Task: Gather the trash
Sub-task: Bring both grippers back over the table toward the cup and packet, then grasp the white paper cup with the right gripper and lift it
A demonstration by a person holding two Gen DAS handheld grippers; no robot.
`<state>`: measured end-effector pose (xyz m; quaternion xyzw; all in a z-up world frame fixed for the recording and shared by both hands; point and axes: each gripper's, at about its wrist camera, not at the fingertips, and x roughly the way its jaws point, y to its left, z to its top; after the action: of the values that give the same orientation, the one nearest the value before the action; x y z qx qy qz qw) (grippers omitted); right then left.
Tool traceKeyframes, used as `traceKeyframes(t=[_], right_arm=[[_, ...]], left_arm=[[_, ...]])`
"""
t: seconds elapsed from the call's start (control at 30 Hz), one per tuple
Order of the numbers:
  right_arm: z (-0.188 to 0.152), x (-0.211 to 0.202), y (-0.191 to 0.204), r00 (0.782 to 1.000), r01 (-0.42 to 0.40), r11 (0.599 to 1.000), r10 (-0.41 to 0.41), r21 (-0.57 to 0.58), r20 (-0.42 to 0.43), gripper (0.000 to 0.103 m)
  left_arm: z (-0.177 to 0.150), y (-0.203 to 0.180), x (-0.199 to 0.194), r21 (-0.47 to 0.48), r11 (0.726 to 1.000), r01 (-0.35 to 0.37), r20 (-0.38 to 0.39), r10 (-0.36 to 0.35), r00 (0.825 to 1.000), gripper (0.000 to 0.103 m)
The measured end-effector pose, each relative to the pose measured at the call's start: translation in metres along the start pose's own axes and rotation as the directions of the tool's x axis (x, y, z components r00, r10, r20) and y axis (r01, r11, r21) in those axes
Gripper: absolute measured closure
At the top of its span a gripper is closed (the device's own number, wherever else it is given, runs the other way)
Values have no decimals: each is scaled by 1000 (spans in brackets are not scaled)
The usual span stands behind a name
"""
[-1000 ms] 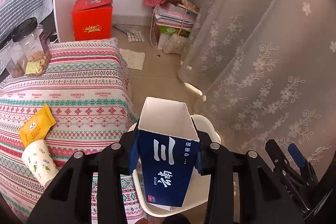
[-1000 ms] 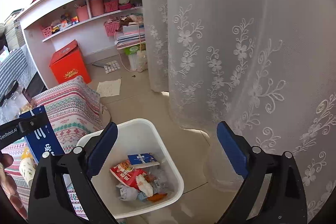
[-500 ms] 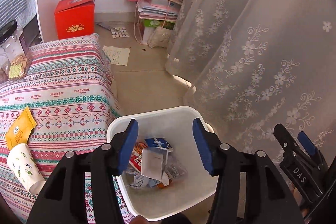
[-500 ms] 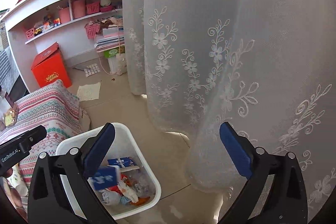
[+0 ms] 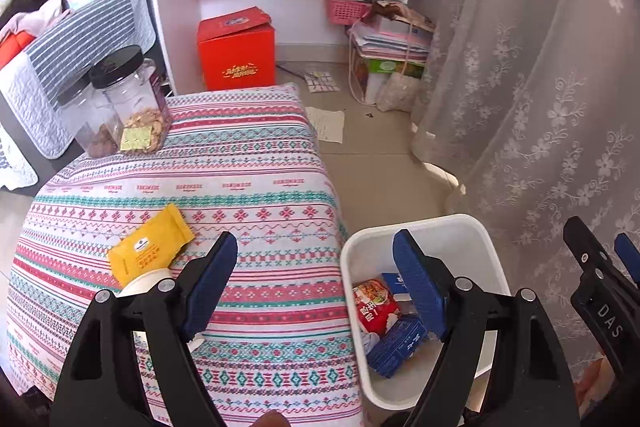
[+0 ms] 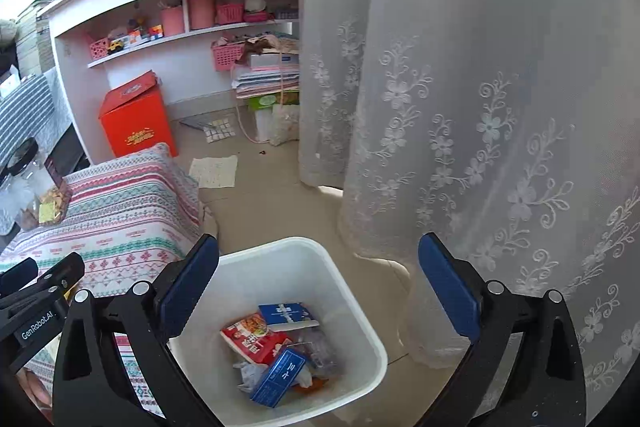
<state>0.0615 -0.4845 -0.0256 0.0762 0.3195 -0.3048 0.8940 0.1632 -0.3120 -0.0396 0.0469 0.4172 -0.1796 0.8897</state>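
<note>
Beside the worktop's right edge: white bin (image 6: 352, 311) on the floor, against the lace curtain (image 6: 480, 107).
Worktop: one surface under a striped patterned cloth (image 5: 248, 163); two clear black-lidded jars (image 5: 136, 103) at its far left corner.
Bin contents: two blue cartons, one lying tilted at the front (image 6: 280, 375) and one flat at the back (image 6: 286, 313); one red snack packet (image 6: 254, 341); crumpled white and orange scraps, too jumbled to count.
Trash left on worktop: two pieces near the near left edge, one yellow packet (image 5: 150, 245) and one white paper cup (image 5: 146, 283) touching it, the cup partly hidden behind the left claw's finger.
Left claw (image 5: 314, 281): jaws have just been opening and stand wide; nothing between them; it hangs over the worktop's right edge and the bin rim.
Right claw (image 6: 318, 281): wide, nothing held, poised above the bin.
Step in hand: judged as release complete for the front blue carton, now in the bin.
Next move: judged as a reach to the near left edge; approach the yellow packet low and flat, or close across the cup's body.
Risk: the thin packet may slip from the pads.
</note>
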Motion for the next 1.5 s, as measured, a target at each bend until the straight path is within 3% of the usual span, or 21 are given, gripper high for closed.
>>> traceKeyframes(t=[0.3, 0.8, 0.97, 1.2, 1.37, 1.5], right_arm=[[-1, -8, 76, 995, -103, 990, 104, -99, -3, 7], [-24, -21, 190, 961, -277, 923, 267, -268, -75, 7], [-45, -21, 225, 943, -331, 872, 298, -361, -145, 7], [-87, -19, 270, 902, -426, 761, 317, -489, -292, 7], [-115, -19, 295, 878, -473, 661, 304, -582, -369, 7], [-124, -10, 306, 872, -484, 615, 283, -622, -399, 7]], left_arm=[[-3, 74, -17, -100, 989, -111, 2, 112, 994, 25], [-28, 195, -42, -257, 929, -267, -56, 262, 964, 20], [-39, 239, -45, -316, 896, -314, -88, 301, 949, 20], [-54, 288, -53, -398, 854, -336, -123, 313, 942, 20], [-61, 308, -55, -419, 839, -348, -141, 318, 937, 20], [-66, 319, -50, -425, 836, -346, -165, 304, 938, 20]])
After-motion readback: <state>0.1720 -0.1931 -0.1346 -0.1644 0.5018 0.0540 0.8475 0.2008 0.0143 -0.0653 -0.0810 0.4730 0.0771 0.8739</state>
